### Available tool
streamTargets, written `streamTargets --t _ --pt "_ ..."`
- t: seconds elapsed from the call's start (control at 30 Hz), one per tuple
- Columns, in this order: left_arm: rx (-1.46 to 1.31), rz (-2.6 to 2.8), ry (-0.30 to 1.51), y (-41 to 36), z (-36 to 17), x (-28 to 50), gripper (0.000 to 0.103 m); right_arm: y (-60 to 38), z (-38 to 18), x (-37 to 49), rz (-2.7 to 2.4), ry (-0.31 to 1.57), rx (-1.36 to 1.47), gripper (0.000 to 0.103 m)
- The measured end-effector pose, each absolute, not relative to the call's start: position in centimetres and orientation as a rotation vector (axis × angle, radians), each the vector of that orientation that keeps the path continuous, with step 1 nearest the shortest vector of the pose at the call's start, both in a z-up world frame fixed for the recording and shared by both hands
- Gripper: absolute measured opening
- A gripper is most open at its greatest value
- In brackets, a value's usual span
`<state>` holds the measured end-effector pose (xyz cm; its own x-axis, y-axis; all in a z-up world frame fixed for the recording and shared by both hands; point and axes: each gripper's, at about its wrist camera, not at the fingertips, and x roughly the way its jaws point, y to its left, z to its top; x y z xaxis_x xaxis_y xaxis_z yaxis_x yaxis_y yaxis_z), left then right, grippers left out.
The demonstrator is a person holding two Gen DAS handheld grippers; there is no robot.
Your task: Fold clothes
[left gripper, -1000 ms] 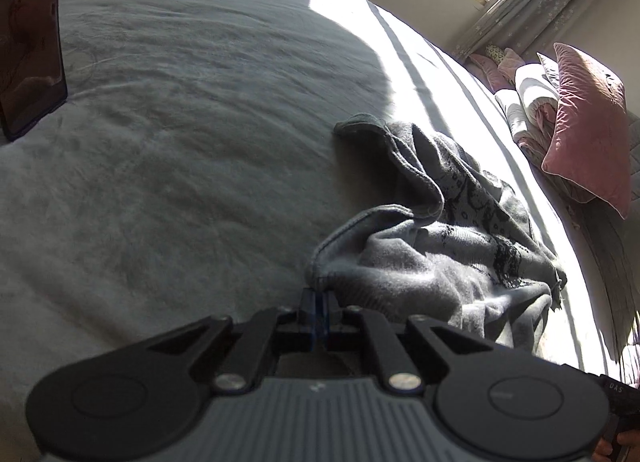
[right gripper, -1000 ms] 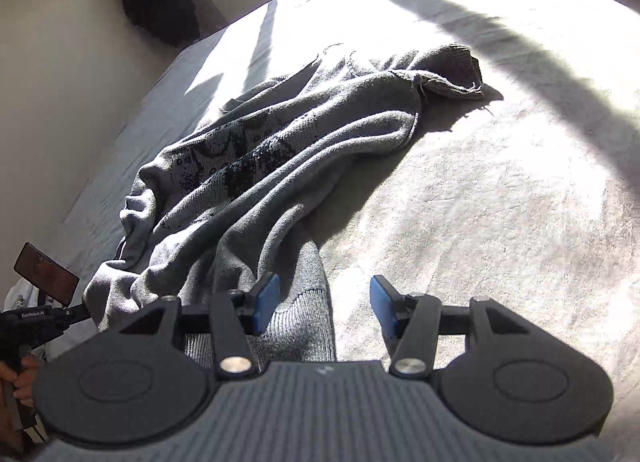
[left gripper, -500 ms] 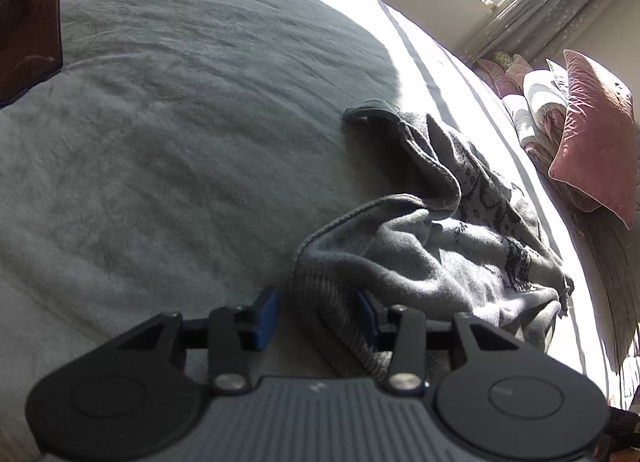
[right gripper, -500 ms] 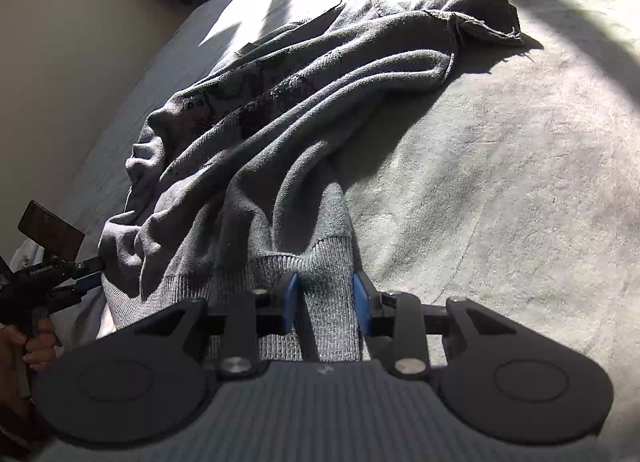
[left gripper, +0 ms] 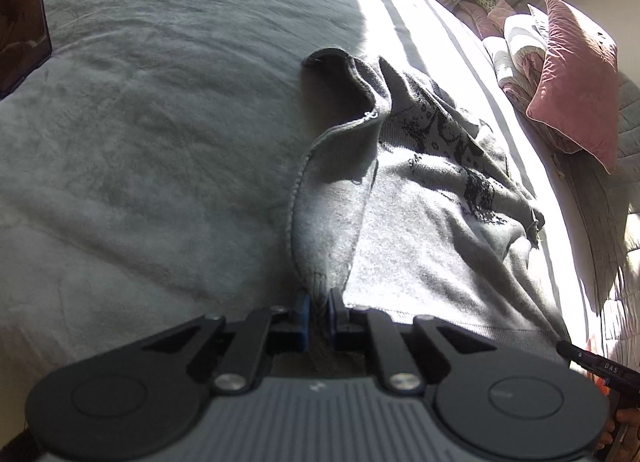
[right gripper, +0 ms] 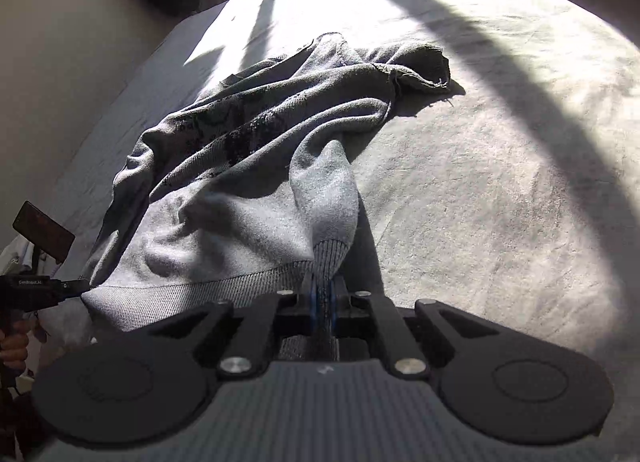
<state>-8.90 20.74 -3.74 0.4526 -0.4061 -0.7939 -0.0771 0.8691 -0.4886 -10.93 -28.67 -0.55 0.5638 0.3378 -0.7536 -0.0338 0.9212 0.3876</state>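
A grey knit sweater (left gripper: 432,213) with a dark pattern lies crumpled on the bed; it also shows in the right wrist view (right gripper: 248,165). My left gripper (left gripper: 319,312) is shut on one corner of the sweater's ribbed hem. My right gripper (right gripper: 323,300) is shut on the other hem corner. The hem (right gripper: 192,294) stretches between the two grippers. The sweater's near part is lifted; a sleeve cuff (right gripper: 424,69) rests on the bed farther away.
The bed is covered in a grey blanket (left gripper: 152,133), partly in bright sunlight. Pink and striped pillows (left gripper: 572,73) are piled at the right of the left wrist view. A wall (right gripper: 60,41) runs along the bed's left side in the right wrist view.
Both grippers closed on the sweater's hem corners: the left reopened and re-gripped, the right closed from open. The hem is now pulled taut and the near part of the sweater lifted.
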Motion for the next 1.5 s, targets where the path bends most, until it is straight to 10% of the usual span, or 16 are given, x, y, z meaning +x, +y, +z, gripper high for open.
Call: streamTargets --t 0.5,0.67,0.8,1.5 --pt "-0.379 -0.277 1.271 18.2 -5.9 -10.4 0.013 -28.7 -3.5 -13.0 0.167 1.136 0.281 0.009" --pt "-0.385 -0.284 1.141 19.7 -4.5 -9.1 0.062 -29.1 -4.5 -12.2 0.182 1.154 0.316 0.019" --pt "-0.423 -0.219 1.064 20.9 -4.0 -6.9 0.063 -30.7 -3.9 -10.7 0.155 1.09 0.394 0.047" --pt "-0.667 -0.017 0.821 20.1 -6.8 5.2 0.054 -33.9 -6.9 3.3 0.029 0.827 0.697 0.047"
